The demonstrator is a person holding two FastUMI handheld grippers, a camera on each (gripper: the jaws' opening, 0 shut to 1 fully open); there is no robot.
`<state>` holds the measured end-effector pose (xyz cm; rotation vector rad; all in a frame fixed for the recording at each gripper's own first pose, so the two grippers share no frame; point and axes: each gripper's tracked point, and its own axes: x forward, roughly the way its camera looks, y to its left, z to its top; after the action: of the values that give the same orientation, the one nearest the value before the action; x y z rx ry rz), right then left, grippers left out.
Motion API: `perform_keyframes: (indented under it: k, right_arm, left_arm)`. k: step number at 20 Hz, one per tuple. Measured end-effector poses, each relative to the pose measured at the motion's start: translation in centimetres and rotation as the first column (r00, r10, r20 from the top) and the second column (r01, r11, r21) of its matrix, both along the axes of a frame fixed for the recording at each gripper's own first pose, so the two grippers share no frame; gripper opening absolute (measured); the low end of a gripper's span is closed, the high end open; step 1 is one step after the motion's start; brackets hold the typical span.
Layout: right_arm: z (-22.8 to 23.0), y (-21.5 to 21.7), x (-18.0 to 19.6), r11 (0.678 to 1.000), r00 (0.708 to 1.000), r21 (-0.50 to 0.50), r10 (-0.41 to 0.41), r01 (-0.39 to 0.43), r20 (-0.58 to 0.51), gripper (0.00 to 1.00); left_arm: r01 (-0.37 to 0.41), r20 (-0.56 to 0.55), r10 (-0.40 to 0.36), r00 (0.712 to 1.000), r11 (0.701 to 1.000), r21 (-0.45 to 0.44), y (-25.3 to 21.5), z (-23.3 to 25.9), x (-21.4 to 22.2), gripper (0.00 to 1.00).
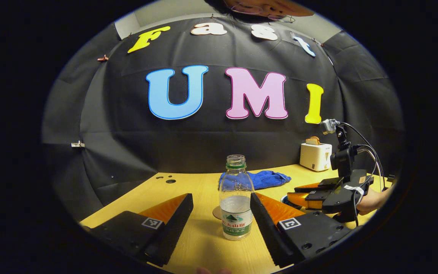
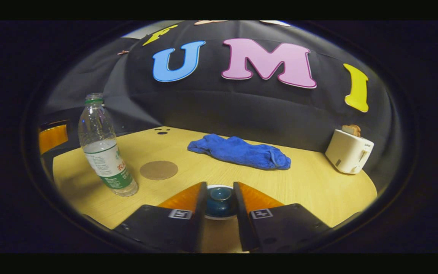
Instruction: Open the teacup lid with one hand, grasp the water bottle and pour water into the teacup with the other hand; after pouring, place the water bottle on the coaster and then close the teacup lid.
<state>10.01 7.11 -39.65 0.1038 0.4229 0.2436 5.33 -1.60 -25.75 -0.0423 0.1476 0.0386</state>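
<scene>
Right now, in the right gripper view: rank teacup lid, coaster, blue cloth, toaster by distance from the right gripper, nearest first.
1. Teacup lid: between the right gripper fingers.
2. Coaster: ahead, left.
3. Blue cloth: ahead, centre, farther back.
4. Toaster: far right, by the wall.

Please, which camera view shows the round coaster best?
The right gripper view: the coaster lies whole on the table, just right of the water bottle. In the left gripper view the bottle hides most of it; a small edge peeks out at its left.

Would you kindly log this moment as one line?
left gripper: open, astride water bottle | right gripper: fingers around teacup lid, contact unclear | coaster: bare
</scene>
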Motion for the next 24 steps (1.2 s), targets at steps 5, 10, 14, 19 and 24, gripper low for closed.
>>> perform_keyframes:
  k: [5, 10, 14, 19, 24]
  right_arm:
    - [0.6, -0.2, -0.1, 0.999, 1.000, 0.031, 0.006, -0.006, 0.009, 0.32]
    - [4.2, -1.9, 0.5, 1.000, 0.995, 0.027, -0.018, 0.016, 0.094, 0.32]
    - [6.5, -4.5, 0.1, 0.999, 0.990, -0.006, -0.031, 0.032, 0.140, 0.36]
    - [7.2, -7.9, -0.9, 0.997, 0.988, -0.020, -0.071, 0.075, 0.140, 0.32]
    - [6.9, -10.0, -1.5, 0.993, 0.986, -0.031, -0.106, 0.111, 0.131, 0.32]
  left_arm:
    - [0.010, -0.010, -0.010, 1.000, 1.000, -0.001, -0.8, -1.1, 0.4, 0.95]
    - [0.048, -0.052, -0.048, 0.998, 0.999, -0.006, -2.0, -3.7, 1.1, 0.95]
    - [0.049, -0.099, -0.051, 0.994, 0.999, -0.024, -2.4, -6.3, 2.4, 0.95]
    - [0.039, -0.116, -0.043, 0.992, 0.998, -0.042, -2.4, -7.8, 4.5, 0.95]
    - [0.062, -0.130, -0.067, 0.989, 0.997, -0.047, -3.2, -9.0, 5.6, 0.95]
